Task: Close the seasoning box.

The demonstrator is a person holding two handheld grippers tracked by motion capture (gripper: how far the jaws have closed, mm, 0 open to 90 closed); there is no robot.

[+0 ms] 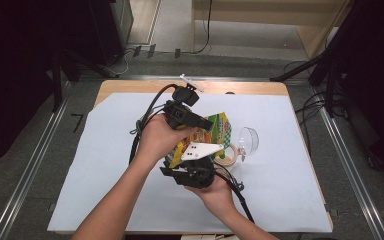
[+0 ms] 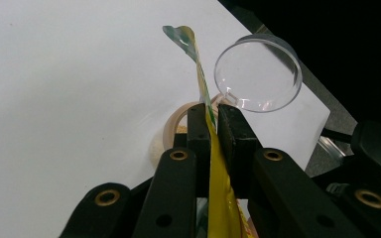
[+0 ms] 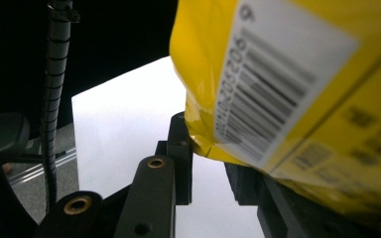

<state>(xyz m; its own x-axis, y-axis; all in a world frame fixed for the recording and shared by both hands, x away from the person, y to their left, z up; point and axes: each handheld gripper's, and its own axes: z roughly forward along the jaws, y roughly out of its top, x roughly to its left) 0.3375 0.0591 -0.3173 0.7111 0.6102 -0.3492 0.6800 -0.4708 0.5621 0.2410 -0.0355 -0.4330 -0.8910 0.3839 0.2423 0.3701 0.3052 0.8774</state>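
In the right gripper view, nearest the lens, the yellow packet (image 3: 297, 94) looms with its barcode label facing the camera, and its lower corner dips between the right claw (image 3: 211, 163)'s two black jaws, which stand nearly closed around that corner; whether the pads actually press on it I cannot tell.

In the left gripper view the left claw (image 2: 213, 130) is clamped on the packet's thin edge (image 2: 209, 148), the jaws pinched tight with the foil running up between them to a curled green tip. Just beyond that tip a clear plastic cup (image 2: 258, 74) lies on its side, and a roll of tape (image 2: 171, 130) rests flat behind the jaws.

From the high view the packet (image 1: 215, 131) is held above the middle of the white sheet (image 1: 105, 175) that covers the surface, between the left claw (image 1: 200, 124) above it and the right claw (image 1: 192, 172) below. The cup (image 1: 249, 140) and tape (image 1: 228, 154) lie just to the packet's right, near the hands. The sheet's left half and near edge are bare, giving wide room; its far edge leaves a strip of wooden surface (image 1: 130, 86) showing.
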